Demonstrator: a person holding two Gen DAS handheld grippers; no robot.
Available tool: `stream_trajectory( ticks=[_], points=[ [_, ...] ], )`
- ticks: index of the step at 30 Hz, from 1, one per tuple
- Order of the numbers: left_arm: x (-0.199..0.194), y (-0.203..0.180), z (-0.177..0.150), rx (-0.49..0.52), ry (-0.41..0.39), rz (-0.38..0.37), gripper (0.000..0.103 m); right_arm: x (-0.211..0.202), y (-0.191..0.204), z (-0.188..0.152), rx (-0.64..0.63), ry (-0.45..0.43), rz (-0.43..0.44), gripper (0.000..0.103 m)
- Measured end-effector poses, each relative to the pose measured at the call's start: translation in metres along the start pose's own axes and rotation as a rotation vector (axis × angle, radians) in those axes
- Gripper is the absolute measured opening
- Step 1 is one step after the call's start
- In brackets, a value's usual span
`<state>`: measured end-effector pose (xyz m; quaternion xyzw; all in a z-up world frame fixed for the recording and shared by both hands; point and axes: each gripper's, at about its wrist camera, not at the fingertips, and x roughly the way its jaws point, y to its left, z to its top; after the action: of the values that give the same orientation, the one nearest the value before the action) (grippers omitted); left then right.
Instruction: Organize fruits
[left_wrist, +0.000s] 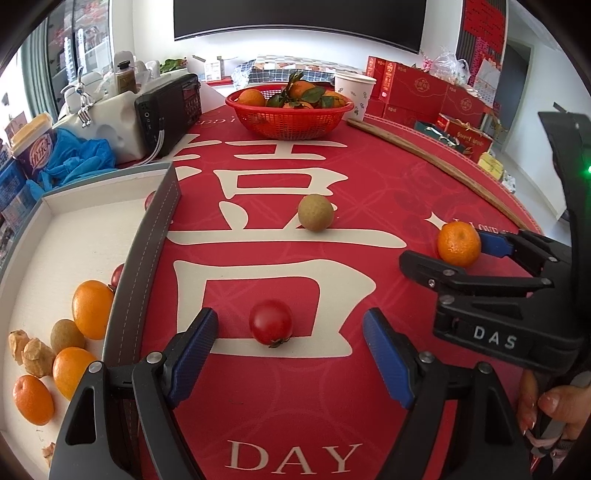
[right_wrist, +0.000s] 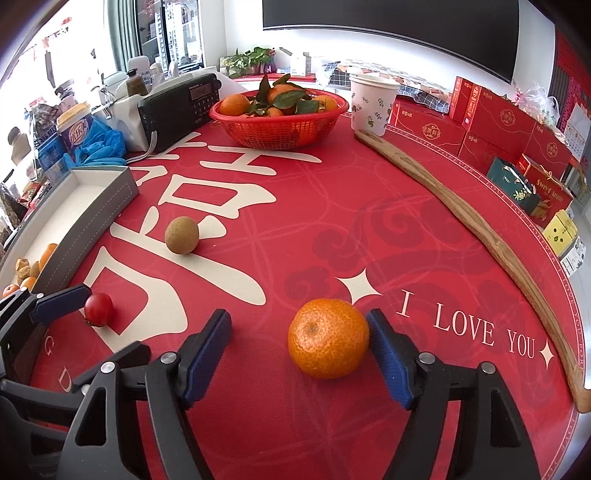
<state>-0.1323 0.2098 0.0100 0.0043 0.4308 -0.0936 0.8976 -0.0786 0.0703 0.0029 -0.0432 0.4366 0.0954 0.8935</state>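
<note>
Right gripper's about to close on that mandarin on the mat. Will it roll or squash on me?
The mandarin is round and sits free on the flat red mat, so an off-centre nudge would probably roll it. It already lies against one pad of the open right gripper. Its dimpled peel probably grips well but dents under hard squeezing.

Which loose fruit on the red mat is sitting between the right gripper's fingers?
The mandarin, the only orange fruit loose on the mat. It sits inside the open right gripper; the tomato lies before the left gripper, and the brown longan lies farther off.
</note>
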Motion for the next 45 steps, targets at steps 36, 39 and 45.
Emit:
stream_trajectory(
  ticks=[36,39,45],
  points=[
    [-0.003,-0.019,-0.003,0.082,-0.016,0.009,0.024,-0.005,0.000,-0.002,-0.005,-0.024,0.008,0.036],
    [-0.003,-0.019,-0.003,0.081,-0.016,0.009,0.024,-0.005,0.000,-0.002,-0.005,-0.024,0.008,0.036],
    [-0.003,-0.019,-0.003,0.081,-0.017,0.009,0.024,-0.005,0.000,-0.002,-0.005,-0.024,0.008,0.036]
  ],
)
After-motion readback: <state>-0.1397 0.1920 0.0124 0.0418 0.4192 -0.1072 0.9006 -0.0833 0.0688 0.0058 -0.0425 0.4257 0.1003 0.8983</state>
